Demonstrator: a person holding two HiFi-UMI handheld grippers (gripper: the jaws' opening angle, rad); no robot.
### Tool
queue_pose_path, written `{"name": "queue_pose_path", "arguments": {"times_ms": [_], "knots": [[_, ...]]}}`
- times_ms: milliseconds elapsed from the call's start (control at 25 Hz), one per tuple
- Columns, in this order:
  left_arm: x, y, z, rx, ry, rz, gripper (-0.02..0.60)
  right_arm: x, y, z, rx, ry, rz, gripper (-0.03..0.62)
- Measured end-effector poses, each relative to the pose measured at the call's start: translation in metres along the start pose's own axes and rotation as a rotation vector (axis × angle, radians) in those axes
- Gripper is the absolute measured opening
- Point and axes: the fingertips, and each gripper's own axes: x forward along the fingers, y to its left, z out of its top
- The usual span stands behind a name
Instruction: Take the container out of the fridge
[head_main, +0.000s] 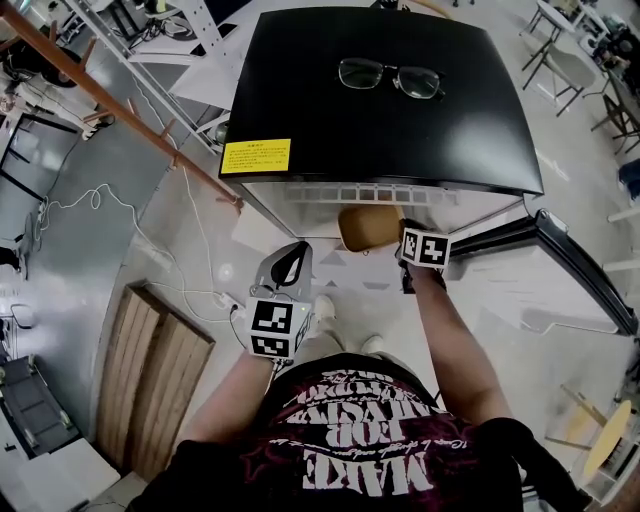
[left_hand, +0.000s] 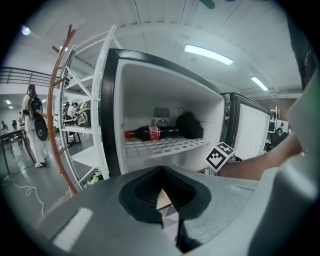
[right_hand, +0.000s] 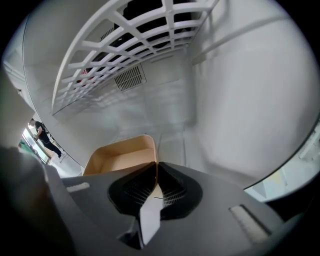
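A workshop floor fills the frame, with a small black-topped fridge (head_main: 380, 120) at centre and its door (head_main: 530, 290) swung open to the right. The tan container (right_hand: 120, 156) sits in the lower compartment, under the wire shelf (right_hand: 125, 55). The right gripper (right_hand: 156, 172) pinches the container's near wall, seemingly ready to draw it out. The left gripper (head_main: 290, 265) hovers at lower left, jaws together and empty, probably kept clear.

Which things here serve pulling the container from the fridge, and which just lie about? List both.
Job: container, its wall pinched by the right tongs; fridge, door open.
Lying about: glasses on the fridge top; cola bottle and a dark object on the wire shelf.
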Motion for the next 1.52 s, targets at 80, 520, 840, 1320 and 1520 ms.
{"name": "queue_pose_path", "arguments": {"times_ms": [80, 520, 840, 1320, 1520], "knots": [[0.0, -0.004, 0.002, -0.01, -0.006, -0.004, 0.002, -0.005, 0.0, 0.002, 0.005, -0.01, 0.009, 0.046], [-0.004, -0.022, 0.0, -0.038, -0.015, -0.005, 0.002, -0.034, 0.005, 0.007, 0.011, -0.049, 0.053, 0.046], [-0.011, -0.035, -0.005, -0.065, -0.024, -0.009, 0.01, -0.064, 0.016, 0.004, 0.028, -0.078, 0.104, 0.046], [-0.005, -0.081, -0.038, -0.127, 0.11, -0.103, 0.153, -0.115, 0.033, 0.006, 0.048, -0.134, 0.187, 0.048], [-0.006, -0.086, -0.045, -0.141, 0.134, -0.084, 0.156, -0.136, 0.046, 0.008, 0.053, -0.169, 0.235, 0.048]]}}
